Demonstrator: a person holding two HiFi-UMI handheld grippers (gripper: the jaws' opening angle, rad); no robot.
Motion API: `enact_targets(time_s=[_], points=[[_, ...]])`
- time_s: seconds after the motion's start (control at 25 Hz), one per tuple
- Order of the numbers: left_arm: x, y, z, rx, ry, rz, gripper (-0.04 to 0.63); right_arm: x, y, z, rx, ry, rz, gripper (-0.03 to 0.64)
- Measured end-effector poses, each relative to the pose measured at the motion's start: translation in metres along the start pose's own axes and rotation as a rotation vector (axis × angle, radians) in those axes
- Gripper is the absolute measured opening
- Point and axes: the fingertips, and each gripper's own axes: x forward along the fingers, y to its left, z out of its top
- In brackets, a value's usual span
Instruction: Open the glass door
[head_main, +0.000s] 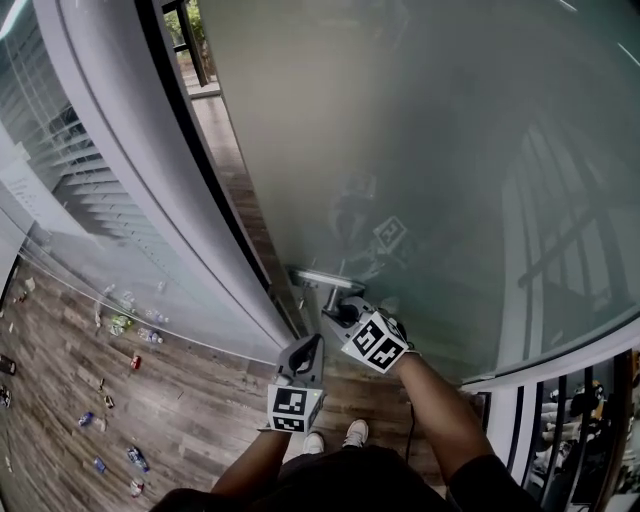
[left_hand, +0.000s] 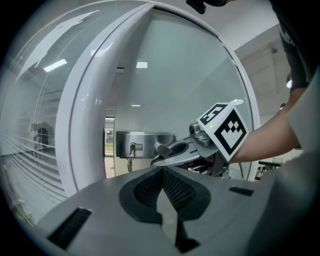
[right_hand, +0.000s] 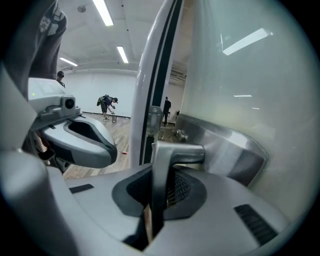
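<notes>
Glass door (head_main: 430, 150): a frosted pane filling the right of the head view, straight ahead of the person; its edge stands a narrow gap off the white door frame (head_main: 130, 170), and floor shows through that gap; judged ajar, not yet swung wide.
Handle (right_hand: 175, 152): a metal lever on a steel lock plate (right_hand: 225, 145) at the door's edge; a key (left_hand: 131, 150) hangs in the lock on that plate.
Right gripper (right_hand: 159, 180): fingers drawn nearly together, with the pads pressed on the lever's shank from both sides; this hand works the door.
Left gripper (left_hand: 162, 175): fingers closed tip to tip with nothing between them; it is just beside the right gripper, near the handle, and apart from door and frame.
Done: the handle is reached and clamped; the latch is apparently freed, since a gap shows.
Left: most of the swing; whether the door pulls or pushes cannot be told; the grip on the lever looks likely to carry it.
Surroundings: a wooden floor (head_main: 190, 400) strewn with small items; people (right_hand: 107, 106) far off in the room beyond.
</notes>
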Motion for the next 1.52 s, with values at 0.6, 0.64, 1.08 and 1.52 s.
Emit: enact_targets(time_s=[0.6,0.64,1.08,1.52], points=[[0.079,-0.006,0.018,-0.011,-0.012,0.093,0.003,0.023,-0.125,-0.016,0.077,0.043,-0.089,0.026],[0.086,-0.008,0.018,-0.016,-0.001,0.086,0.003,0.025,-0.135,-0.018,0.085,0.046,-0.095,0.026],[0.195,0.004,0.046,-0.045,0.003,0.036,0.003,0.035,-0.264,-0.042,0.161,0.080,-0.202,0.020],[0.314,0.032,0.075,-0.080,0.027,-0.037,0.003,0.036,-0.411,-0.076,0.246,0.097,-0.314,0.018]])
